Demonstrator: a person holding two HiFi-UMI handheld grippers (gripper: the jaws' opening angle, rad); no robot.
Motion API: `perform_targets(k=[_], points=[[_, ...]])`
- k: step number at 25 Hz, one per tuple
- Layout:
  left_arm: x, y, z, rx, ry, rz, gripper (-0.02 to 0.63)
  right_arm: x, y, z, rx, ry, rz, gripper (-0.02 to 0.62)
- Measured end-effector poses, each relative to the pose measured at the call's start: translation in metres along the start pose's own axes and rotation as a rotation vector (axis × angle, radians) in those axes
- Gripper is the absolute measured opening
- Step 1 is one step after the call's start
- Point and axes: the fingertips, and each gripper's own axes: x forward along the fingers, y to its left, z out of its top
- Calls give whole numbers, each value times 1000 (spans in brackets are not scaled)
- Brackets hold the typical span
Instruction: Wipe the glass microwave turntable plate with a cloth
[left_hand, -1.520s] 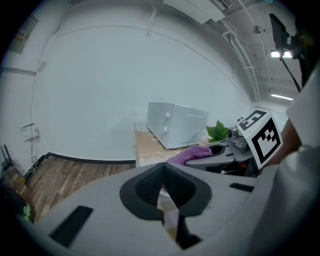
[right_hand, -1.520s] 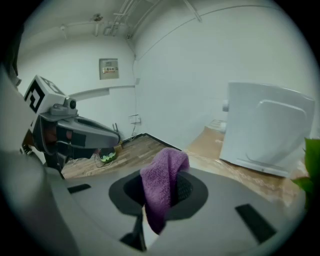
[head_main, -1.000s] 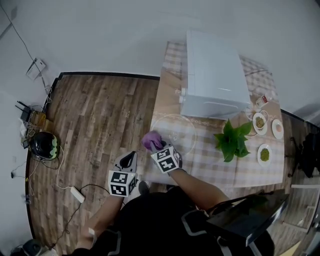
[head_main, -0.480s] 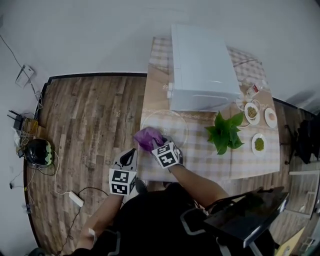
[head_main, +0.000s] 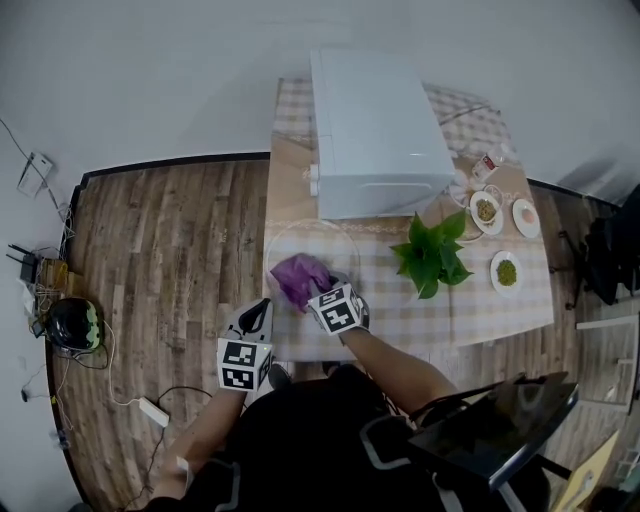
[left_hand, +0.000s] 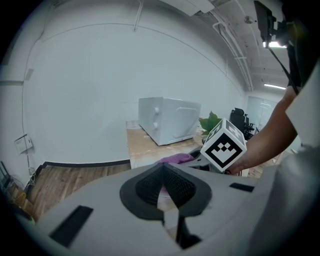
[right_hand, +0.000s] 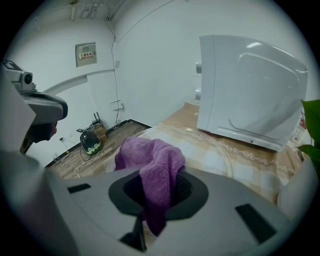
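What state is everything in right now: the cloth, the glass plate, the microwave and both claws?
right claw: shut on the purple cloth
left claw: shut, empty, beside the table
purple cloth: bunched, lying on the glass plate
glass plate: out of the microwave, flat on the table
microwave: door shut

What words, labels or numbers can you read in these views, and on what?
Nothing reads clearly.
Wall sign: red print, too small to read.
Small red-and-white item by the microwave: label too small to read.
Marker cubes: black-and-white square patterns only, no words.
The microwave: no brand or numbers visible.
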Motion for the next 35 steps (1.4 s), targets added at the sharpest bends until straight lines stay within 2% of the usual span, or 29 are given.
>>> perform_targets(k=[16, 23, 27, 35], points=[[5, -25, 2, 30, 5, -67, 8, -41, -68, -38, 121, 8, -154, 58], [5, -27, 10, 14, -20, -71, 8, -64, -92, -45, 104, 22, -212, 58], [3, -22, 12, 0, -33, -55, 8, -77, -82, -15, 124, -37, -178, 58], [-9, 6, 12, -30, -50, 30, 8, -61, -22, 75, 8, -183, 2, 58]])
